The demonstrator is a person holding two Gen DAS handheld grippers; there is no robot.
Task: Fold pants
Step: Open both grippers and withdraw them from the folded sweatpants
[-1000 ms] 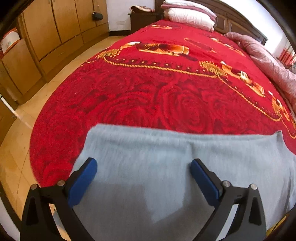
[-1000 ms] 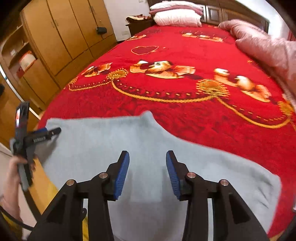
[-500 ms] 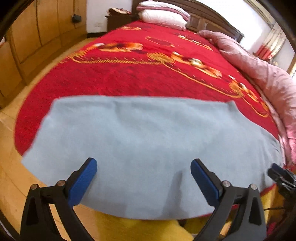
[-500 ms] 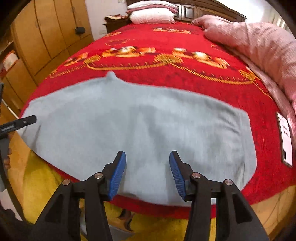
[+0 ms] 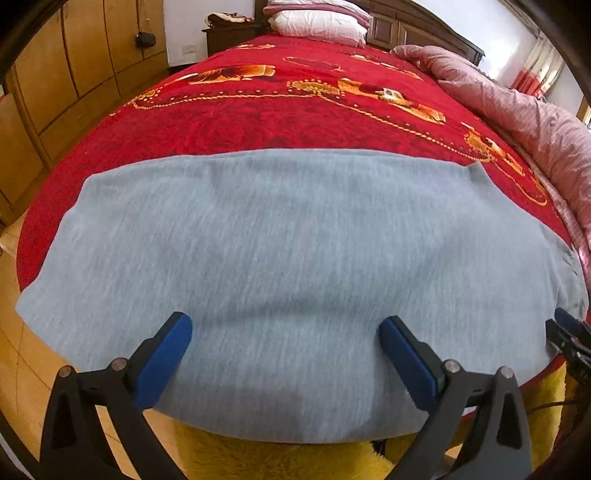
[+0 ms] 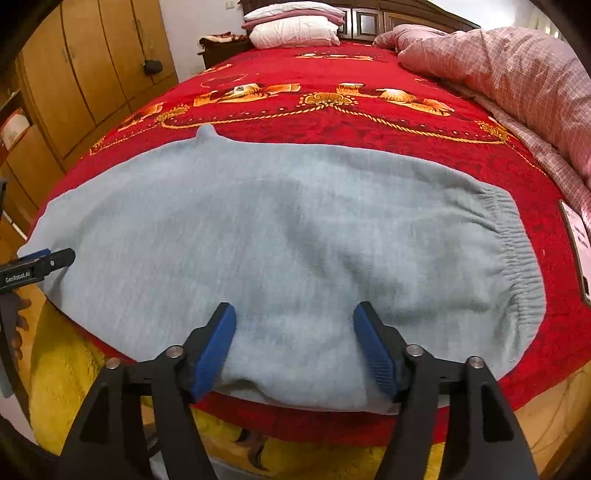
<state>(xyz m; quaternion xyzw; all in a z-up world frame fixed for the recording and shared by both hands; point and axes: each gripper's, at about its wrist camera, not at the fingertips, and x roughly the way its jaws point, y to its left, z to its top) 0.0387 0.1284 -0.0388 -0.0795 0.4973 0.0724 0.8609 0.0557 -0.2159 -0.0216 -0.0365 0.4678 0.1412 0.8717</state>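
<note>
A bed under a red floral blanket fills the room. Tall wooden wardrobes stand at ten o'clock, a dark carved headboard at twelve, red-striped curtains at two.

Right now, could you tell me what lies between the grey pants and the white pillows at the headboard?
Only bare red bedspread separates the grey pants from the white pillows; both wrist views show it.

Light grey pants lie flat across the near bed edge, elastic waistband to the right
</note>
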